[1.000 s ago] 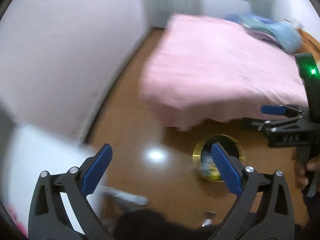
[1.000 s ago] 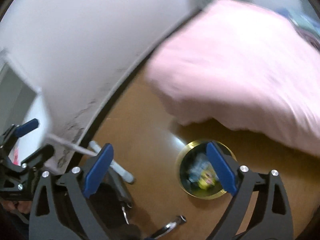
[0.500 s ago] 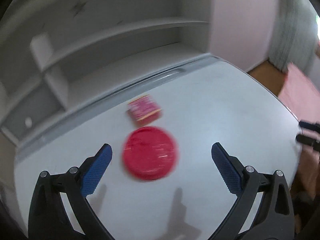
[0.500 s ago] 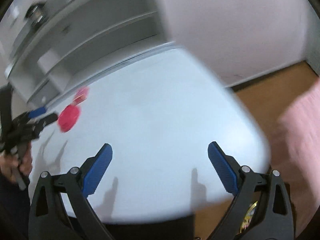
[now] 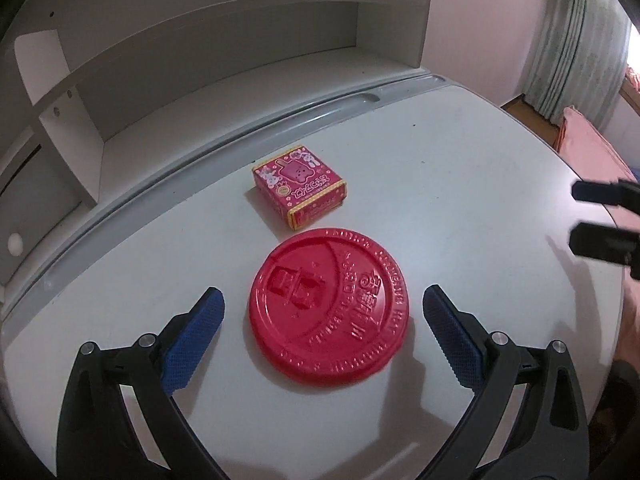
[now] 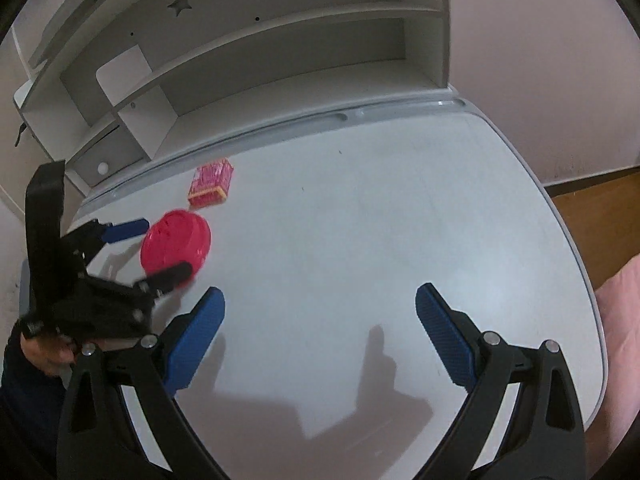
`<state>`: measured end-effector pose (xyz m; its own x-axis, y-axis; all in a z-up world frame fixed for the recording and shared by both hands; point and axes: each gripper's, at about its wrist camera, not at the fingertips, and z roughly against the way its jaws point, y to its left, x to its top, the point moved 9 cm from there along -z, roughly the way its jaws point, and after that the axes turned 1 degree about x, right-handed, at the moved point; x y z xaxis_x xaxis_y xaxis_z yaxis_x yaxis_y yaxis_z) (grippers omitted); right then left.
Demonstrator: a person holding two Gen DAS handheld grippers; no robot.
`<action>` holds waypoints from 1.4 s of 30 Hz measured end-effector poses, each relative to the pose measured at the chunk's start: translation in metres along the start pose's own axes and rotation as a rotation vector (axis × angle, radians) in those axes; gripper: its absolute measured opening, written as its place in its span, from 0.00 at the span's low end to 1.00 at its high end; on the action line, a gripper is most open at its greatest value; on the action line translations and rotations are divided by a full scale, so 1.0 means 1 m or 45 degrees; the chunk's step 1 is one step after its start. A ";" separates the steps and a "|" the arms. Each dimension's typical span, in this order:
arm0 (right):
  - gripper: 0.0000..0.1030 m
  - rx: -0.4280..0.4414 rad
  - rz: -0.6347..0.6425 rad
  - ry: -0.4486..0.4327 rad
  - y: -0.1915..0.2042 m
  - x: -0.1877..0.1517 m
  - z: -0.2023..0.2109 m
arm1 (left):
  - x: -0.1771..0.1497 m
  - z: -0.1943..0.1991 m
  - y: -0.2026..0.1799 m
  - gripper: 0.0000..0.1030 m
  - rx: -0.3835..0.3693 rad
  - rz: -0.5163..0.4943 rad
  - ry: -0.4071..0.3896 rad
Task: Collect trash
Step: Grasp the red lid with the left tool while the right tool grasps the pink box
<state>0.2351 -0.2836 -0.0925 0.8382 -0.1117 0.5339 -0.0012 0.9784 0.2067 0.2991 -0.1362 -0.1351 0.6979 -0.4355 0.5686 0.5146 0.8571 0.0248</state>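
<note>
Left wrist view: left gripper (image 5: pixel 322 314) spread wide over a white desk (image 5: pixel 460 184), blue pads either side of a red plastic lid (image 5: pixel 329 307) lying flat, neither pad touching it. Just behind the lid, apart from it, a small pink box (image 5: pixel 299 185). Grey shelving (image 5: pixel 208 48) along the desk's back edge. Right wrist view: right gripper (image 6: pixel 320 318) spread wide too, holding nothing, above bare desk (image 6: pixel 380 220). Far left, left gripper (image 6: pixel 160 248) straddling the lid (image 6: pixel 176 240), box (image 6: pixel 211 182) beyond.
</note>
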 end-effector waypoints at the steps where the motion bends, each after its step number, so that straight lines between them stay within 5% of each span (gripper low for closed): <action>1: 0.90 0.002 0.013 -0.003 0.005 0.006 -0.003 | 0.002 0.000 0.002 0.94 0.002 0.001 -0.010; 3: 0.90 0.001 0.032 0.001 0.013 0.016 -0.010 | 0.002 0.000 0.007 0.92 0.031 0.013 -0.011; 5: 0.90 0.017 0.055 0.009 0.027 0.026 -0.022 | 0.001 0.003 0.010 0.68 0.026 0.021 -0.020; 12: 0.90 0.037 0.144 0.102 0.075 0.054 -0.080 | -0.006 0.037 0.047 0.69 0.153 0.038 -0.076; 21: 0.88 -0.009 0.244 0.134 0.128 0.081 -0.132 | -0.042 0.072 0.104 0.69 0.258 0.214 -0.063; 25: 0.74 -0.051 0.272 0.135 0.131 0.079 -0.139 | -0.047 0.072 0.112 0.69 0.282 0.251 -0.046; 28: 0.48 -0.070 0.277 0.118 0.129 0.077 -0.136 | -0.049 0.076 0.111 0.69 0.292 0.267 -0.039; 29: 0.41 -0.074 0.277 0.110 0.126 0.076 -0.132 | -0.048 0.078 0.108 0.69 0.284 0.267 -0.044; 35: 0.41 -0.042 0.201 0.056 0.088 0.053 -0.083 | -0.032 0.079 0.069 0.69 0.227 0.220 -0.066; 42: 0.41 -0.201 -0.045 -0.055 -0.042 -0.015 0.018 | 0.004 0.078 -0.031 0.69 0.054 0.065 -0.122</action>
<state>0.2122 -0.3262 -0.0945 0.8119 -0.1504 0.5641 0.1163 0.9886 0.0961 0.2471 -0.1431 -0.0698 0.6706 -0.3646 0.6461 0.4568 0.8891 0.0276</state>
